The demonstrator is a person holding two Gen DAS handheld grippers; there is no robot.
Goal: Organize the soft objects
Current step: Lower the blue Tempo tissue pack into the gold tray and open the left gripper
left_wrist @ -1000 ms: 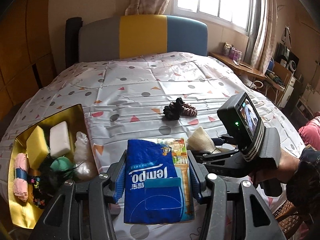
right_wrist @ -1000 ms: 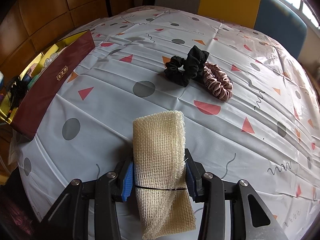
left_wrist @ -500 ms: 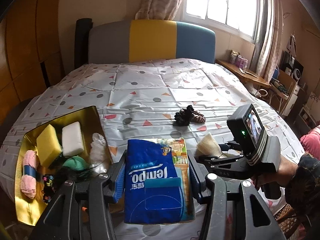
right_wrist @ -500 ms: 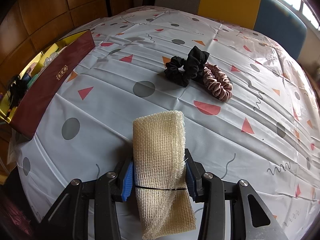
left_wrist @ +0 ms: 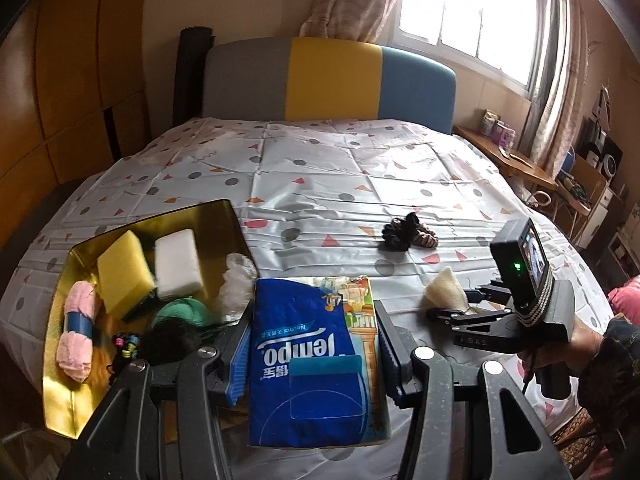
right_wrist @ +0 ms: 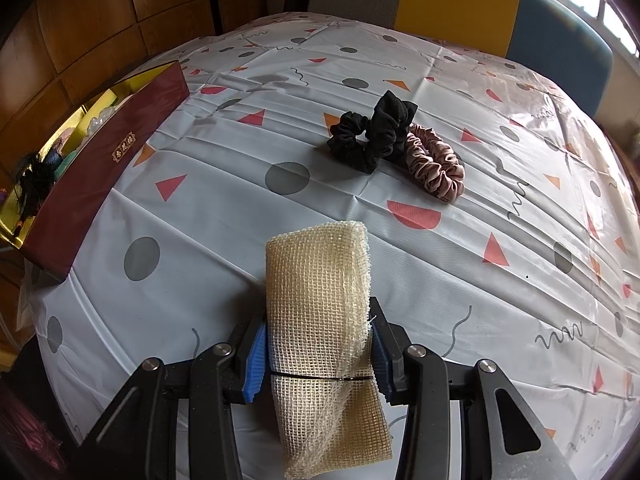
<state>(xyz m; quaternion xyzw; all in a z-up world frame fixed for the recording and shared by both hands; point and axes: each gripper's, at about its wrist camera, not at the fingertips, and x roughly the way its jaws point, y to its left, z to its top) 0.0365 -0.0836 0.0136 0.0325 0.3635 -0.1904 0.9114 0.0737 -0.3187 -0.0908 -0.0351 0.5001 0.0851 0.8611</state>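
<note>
My left gripper [left_wrist: 314,344] is shut on a blue Tempo tissue pack [left_wrist: 308,360], held over the bed's near edge just right of the gold-lined box [left_wrist: 60,360]. That box holds a yellow sponge [left_wrist: 122,270], a white sponge [left_wrist: 178,262], pink yarn [left_wrist: 78,330], a green item and dark hair ties. My right gripper [right_wrist: 318,344] is shut on a folded beige mesh cloth [right_wrist: 320,312] above the sheet; it also shows in the left wrist view [left_wrist: 446,298]. A black scrunchie [right_wrist: 370,136] and a pink scrunchie [right_wrist: 434,164] lie together mid-bed.
The box's maroon outer wall [right_wrist: 104,164] stands at the bed's left edge. The patterned sheet [right_wrist: 500,208] covers the bed up to a grey, yellow and blue headboard [left_wrist: 332,80]. A wooden wardrobe stands left, a window and cluttered desk [left_wrist: 532,168] right. A person's hand [left_wrist: 580,340] holds the right gripper.
The left gripper has drawn back and leftward with the tissue pack, so the box and scrunchies sit farther right and more of the room shows. The right gripper has kept still.
</note>
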